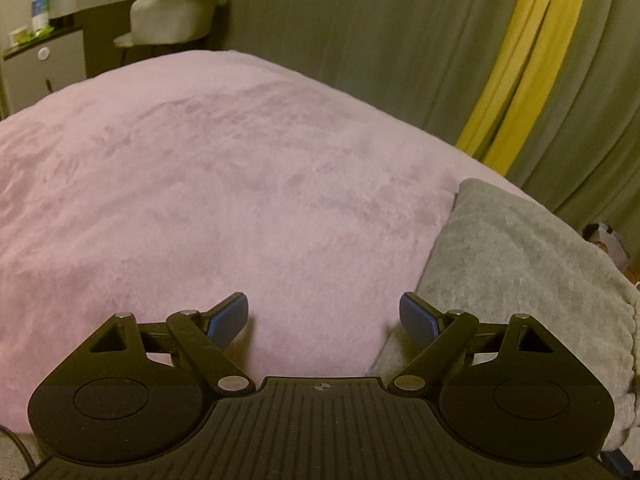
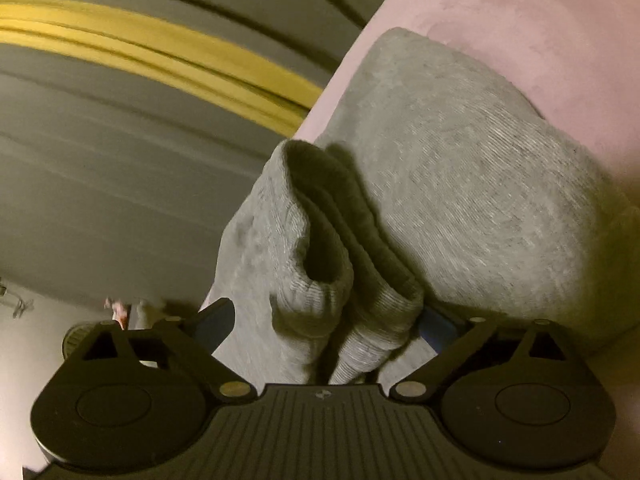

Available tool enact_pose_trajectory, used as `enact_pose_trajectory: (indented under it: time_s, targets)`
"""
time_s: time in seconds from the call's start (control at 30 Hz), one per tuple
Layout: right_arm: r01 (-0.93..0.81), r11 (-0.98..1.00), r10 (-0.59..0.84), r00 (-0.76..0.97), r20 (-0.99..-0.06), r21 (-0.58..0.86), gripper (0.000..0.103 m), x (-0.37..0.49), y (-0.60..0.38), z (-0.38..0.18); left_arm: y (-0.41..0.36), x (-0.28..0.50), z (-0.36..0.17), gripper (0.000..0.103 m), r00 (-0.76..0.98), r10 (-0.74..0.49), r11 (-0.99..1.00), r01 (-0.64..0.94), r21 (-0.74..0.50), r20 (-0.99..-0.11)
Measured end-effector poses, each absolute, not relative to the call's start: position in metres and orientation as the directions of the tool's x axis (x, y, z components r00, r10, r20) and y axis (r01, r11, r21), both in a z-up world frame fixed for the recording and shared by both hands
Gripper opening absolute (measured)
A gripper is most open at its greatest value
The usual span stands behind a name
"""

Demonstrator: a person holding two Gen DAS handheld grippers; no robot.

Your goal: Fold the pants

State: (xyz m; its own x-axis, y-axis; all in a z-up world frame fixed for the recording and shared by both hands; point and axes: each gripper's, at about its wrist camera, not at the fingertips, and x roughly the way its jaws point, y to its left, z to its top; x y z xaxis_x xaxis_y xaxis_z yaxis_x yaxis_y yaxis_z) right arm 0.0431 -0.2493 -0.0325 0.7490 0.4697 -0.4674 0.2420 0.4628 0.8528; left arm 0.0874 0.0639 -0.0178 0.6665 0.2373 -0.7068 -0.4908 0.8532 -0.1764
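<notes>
Left gripper (image 1: 324,318): jaws stood wide apart, nothing between the blue pads (image 1: 228,322). It hung over the pink blanket (image 1: 224,184), which covered the bed. Whether the pads touched the blanket could not be told.

Pants (image 1: 516,272): grey knit, lying folded on the blanket toward the right edge of the bed, in the left wrist view to the right of the left gripper. The right-hand pad sat just at the near left border of the cloth; contact unclear.

Right gripper (image 2: 326,322): jaws wide. The ribbed cuffs (image 2: 344,280) of the pants stood bunched between them. The right-hand pad was partly hidden behind the cuff fabric; the left-hand pad (image 2: 216,320) stood apart from the cuffs, with flat grey cloth behind it. No clamping seen on the fabric. One cuff gaped open, showing a dark hollow. Beyond the cuffs, the main folded body of the pants (image 2: 460,168) lay flat on the pink blanket (image 2: 540,32).

Background, left wrist view: grey curtain (image 1: 380,40) with a yellow stripe (image 1: 524,60) behind the bed; pale upholstered chair (image 1: 176,12) and a dark dresser (image 1: 52,52) with small items on top at upper left. Right wrist view somewhat blurred.
</notes>
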Motion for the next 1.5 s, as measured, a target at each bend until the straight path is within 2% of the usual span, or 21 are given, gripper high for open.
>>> enact_pose_trajectory:
  time_s: [0.03, 0.07, 0.1, 0.17, 0.23, 0.37, 0.43, 0.67, 0.7, 0.77, 0.8, 0.87, 0.97, 1.0, 1.07, 1.1, 1.17, 1.2, 1.27, 1.5]
  targets:
    - [0.243, 0.474, 0.456, 0.755, -0.472, 0.846, 0.074, 0.043, -0.247, -0.031, 0.064, 0.087, -0.018, 0.089, 0.666, 0.238, 0.853, -0.491, -0.176, -0.707]
    - [0.247, 0.489, 0.441, 0.757, -0.481, 0.837, 0.062, 0.042, -0.246, -0.03, 0.064, 0.087, -0.018, 0.089, 0.666, 0.236, 0.852, -0.492, -0.179, -0.707]
    - [0.243, 0.495, 0.44, 0.758, -0.481, 0.834, 0.059, 0.039, -0.247, -0.03, 0.065, 0.087, -0.018, 0.089, 0.667, 0.234, 0.851, -0.492, -0.183, -0.707]
    - [0.239, 0.458, 0.452, 0.767, -0.456, 0.856, 0.059, 0.036, -0.252, -0.034, 0.065, 0.087, -0.018, 0.089, 0.667, 0.233, 0.848, -0.496, -0.187, -0.708]
    - [0.251, 0.404, 0.468, 0.77, -0.434, 0.88, 0.069, 0.036, -0.258, -0.038, 0.065, 0.087, -0.018, 0.089, 0.666, 0.231, 0.849, -0.494, -0.188, -0.709]
    - [0.272, 0.447, 0.462, 0.746, -0.48, 0.852, 0.072, 0.041, -0.25, -0.036, 0.065, 0.087, -0.018, 0.089, 0.667, 0.228, 0.848, -0.494, -0.192, -0.709]
    - [0.262, 0.458, 0.457, 0.75, -0.478, 0.85, 0.08, 0.044, -0.244, -0.035, 0.066, 0.087, -0.018, 0.089, 0.666, 0.227, 0.845, -0.498, -0.196, -0.711]
    - [0.258, 0.446, 0.428, 0.779, -0.457, 0.857, 0.086, 0.064, -0.237, -0.04, 0.063, 0.087, -0.018, 0.089, 0.664, 0.236, 0.849, -0.497, -0.182, -0.709]
    - [0.257, 0.448, 0.425, 0.782, -0.457, 0.856, 0.086, 0.068, -0.237, -0.04, 0.063, 0.088, -0.018, 0.09, 0.663, 0.237, 0.848, -0.498, -0.182, -0.71]
    - [0.244, 0.455, 0.411, 0.796, -0.445, 0.856, 0.061, 0.069, -0.235, -0.036, 0.063, 0.087, -0.018, 0.09, 0.662, 0.238, 0.846, -0.5, -0.183, -0.711]
    - [0.221, 0.466, 0.41, 0.804, -0.43, 0.857, 0.054, 0.068, -0.235, -0.035, 0.063, 0.087, -0.018, 0.09, 0.663, 0.238, 0.845, -0.501, -0.185, -0.71]
    - [0.198, 0.467, 0.42, 0.808, -0.414, 0.862, 0.054, 0.067, -0.238, -0.034, 0.063, 0.088, -0.018, 0.09, 0.664, 0.236, 0.846, -0.5, -0.185, -0.71]
    - [0.199, 0.434, 0.435, 0.808, -0.398, 0.879, 0.073, 0.074, -0.24, -0.038, 0.062, 0.09, -0.019, 0.09, 0.662, 0.24, 0.847, -0.5, -0.179, -0.71]
    - [0.2, 0.416, 0.446, 0.805, -0.391, 0.887, 0.083, 0.079, -0.24, -0.04, 0.062, 0.09, -0.019, 0.09, 0.663, 0.239, 0.849, -0.498, -0.179, -0.71]
    - [0.2, 0.407, 0.462, 0.797, -0.39, 0.891, 0.084, 0.089, -0.236, -0.042, 0.062, 0.089, -0.019, 0.09, 0.664, 0.243, 0.847, -0.5, -0.179, -0.707]
    - [0.205, 0.424, 0.459, 0.791, -0.405, 0.882, 0.082, 0.095, -0.232, -0.041, 0.062, 0.088, -0.019, 0.09, 0.664, 0.247, 0.844, -0.505, -0.181, -0.705]
    - [0.22, 0.476, 0.437, 0.781, -0.446, 0.851, 0.054, 0.102, -0.224, -0.036, 0.063, 0.087, -0.019, 0.09, 0.668, 0.256, 0.835, -0.517, -0.188, -0.699]
    - [0.222, 0.506, 0.425, 0.776, -0.466, 0.833, 0.05, 0.105, -0.22, -0.032, 0.064, 0.086, -0.019, 0.09, 0.671, 0.261, 0.83, -0.523, -0.194, -0.694]
    - [0.201, 0.516, 0.427, 0.782, -0.454, 0.832, 0.048, 0.104, -0.216, -0.024, 0.065, 0.084, -0.018, 0.089, 0.678, 0.273, 0.822, -0.533, -0.202, -0.682]
    - [0.001, 0.487, 0.465, 0.846, -0.26, 0.873, 0.045, 0.093, -0.215, 0.035, 0.065, 0.083, -0.017, 0.09, 0.687, 0.28, 0.822, -0.533, -0.202, -0.671]
